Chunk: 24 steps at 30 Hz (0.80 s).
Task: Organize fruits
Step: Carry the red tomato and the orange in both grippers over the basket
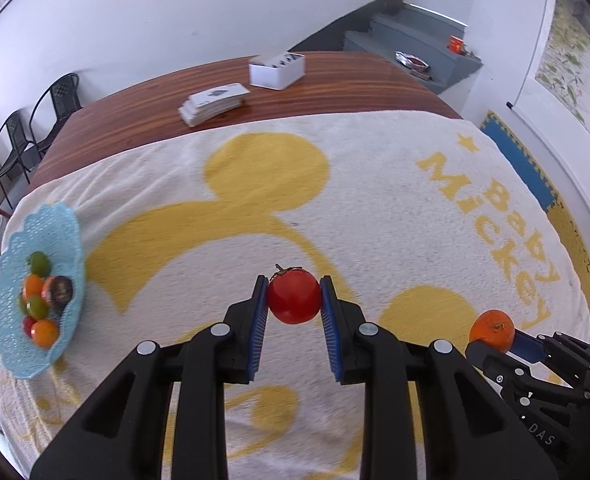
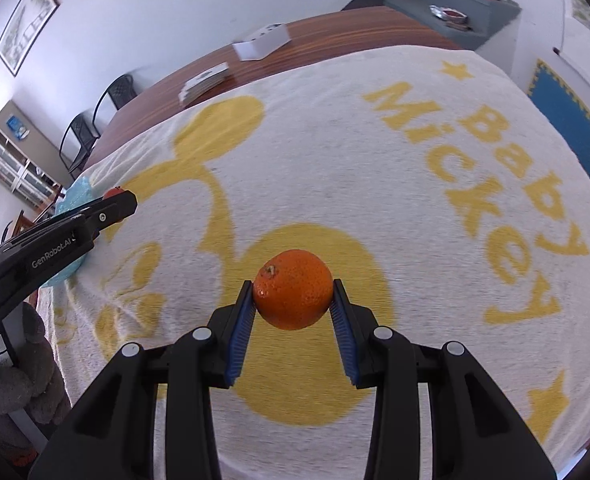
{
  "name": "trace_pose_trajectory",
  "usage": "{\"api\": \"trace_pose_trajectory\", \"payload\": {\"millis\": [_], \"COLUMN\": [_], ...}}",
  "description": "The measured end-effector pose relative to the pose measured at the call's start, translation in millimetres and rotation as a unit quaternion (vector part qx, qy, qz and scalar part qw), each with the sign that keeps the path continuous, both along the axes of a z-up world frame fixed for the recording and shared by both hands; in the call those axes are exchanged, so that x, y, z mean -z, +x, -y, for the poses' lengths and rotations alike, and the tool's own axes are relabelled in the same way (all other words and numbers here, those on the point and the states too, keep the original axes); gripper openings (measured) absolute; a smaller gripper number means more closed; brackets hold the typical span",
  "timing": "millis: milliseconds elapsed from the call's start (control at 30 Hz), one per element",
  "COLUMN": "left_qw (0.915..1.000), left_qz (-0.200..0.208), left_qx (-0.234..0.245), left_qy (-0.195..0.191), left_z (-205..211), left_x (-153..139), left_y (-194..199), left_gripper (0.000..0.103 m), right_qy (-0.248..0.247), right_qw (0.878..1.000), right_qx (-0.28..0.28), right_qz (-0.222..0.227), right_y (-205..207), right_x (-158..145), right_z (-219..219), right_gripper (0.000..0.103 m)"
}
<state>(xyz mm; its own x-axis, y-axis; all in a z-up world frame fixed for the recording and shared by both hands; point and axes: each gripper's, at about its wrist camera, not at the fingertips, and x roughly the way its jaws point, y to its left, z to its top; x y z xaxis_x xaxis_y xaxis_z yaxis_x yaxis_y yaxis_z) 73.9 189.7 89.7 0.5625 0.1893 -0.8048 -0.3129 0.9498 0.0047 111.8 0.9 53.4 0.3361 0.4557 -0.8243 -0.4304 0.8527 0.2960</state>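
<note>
Tomato and orange clamped over open towel.

beyond my cream towel with yellow cartoon print, a spread deck of playing cards lies near a white cardboard box on the brown wooden table.

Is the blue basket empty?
No, the basket already holds several small fruits, orange, green and red.
</note>
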Motion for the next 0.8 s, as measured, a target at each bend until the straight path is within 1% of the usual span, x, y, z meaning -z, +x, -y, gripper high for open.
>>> {"api": "trace_pose_trajectory", "payload": {"millis": [500,633,800], "left_qw": [0.9991,0.9985,0.9968], "left_qz": [0.004,0.006,0.010], "left_qx": [-0.041,-0.054,-0.079], "left_qy": [0.007,0.008,0.005], "left_z": [-69.3,-93.3,-129.9], "left_x": [-8.9,-10.5,-12.5], "left_y": [-43.7,-56.8,-73.8], "left_gripper": [0.027,0.027,0.027], "right_qy": [0.002,0.006,0.006], "right_qw": [0.999,0.999,0.998], "right_qx": [-0.034,-0.041,-0.056], "right_qz": [0.004,-0.002,0.006], "right_y": [-24.1,-29.1,-38.4], "right_x": [-4.7,-3.9,-9.2], "right_z": [-72.1,-92.7,-124.8], "right_gripper": [0.038,0.038,0.038]}}
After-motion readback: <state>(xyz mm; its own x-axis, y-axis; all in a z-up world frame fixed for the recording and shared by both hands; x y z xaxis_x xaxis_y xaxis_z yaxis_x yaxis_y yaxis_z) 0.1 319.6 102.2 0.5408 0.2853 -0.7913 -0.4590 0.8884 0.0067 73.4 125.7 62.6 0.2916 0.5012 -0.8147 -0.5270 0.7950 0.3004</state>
